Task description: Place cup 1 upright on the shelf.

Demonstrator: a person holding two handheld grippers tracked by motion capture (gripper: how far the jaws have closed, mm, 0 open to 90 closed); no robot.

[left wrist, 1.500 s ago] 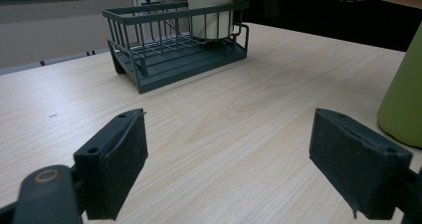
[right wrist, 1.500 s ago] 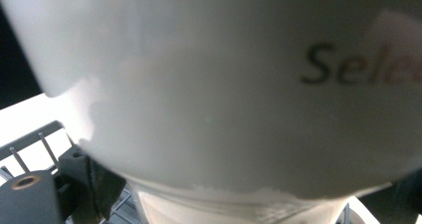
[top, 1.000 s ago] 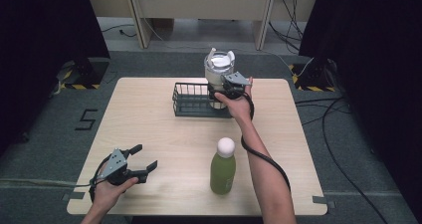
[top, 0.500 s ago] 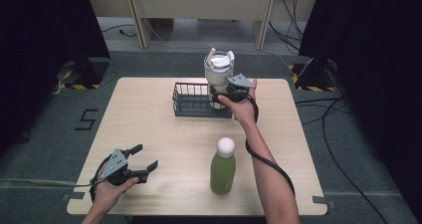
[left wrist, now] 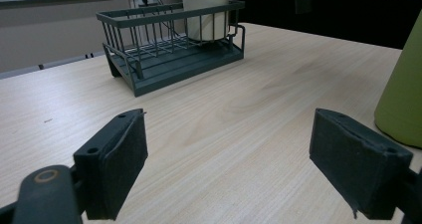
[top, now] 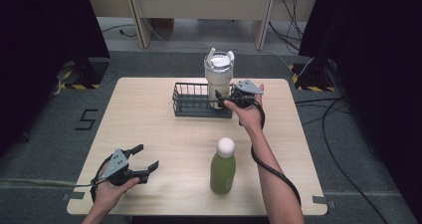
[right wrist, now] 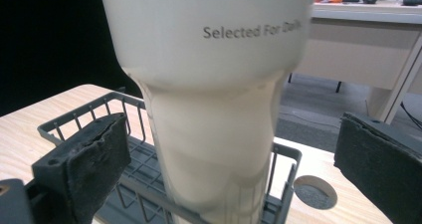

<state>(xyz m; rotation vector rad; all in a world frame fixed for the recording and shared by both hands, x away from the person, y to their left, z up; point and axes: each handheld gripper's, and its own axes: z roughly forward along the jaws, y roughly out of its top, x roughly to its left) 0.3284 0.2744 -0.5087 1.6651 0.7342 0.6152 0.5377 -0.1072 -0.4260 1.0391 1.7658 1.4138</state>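
Observation:
A cream tumbler with a white lid stands upright in the right end of a dark wire basket at the table's far middle. My right gripper is open beside the basket's right end, its pads spread on either side of the tumbler and clear of it. A green bottle with a white round cap stands near the front. My left gripper rests open at the front left with nothing between its pads; the basket and the bottle's side lie ahead.
The light wooden table has bare room across its middle and left. A round cable hole sits in the table past the basket. Desks and cables lie on the floor beyond the far edge.
The right gripper has shifted slightly right and back from the tumbler, which stays standing in the basket. The left gripper has not moved.

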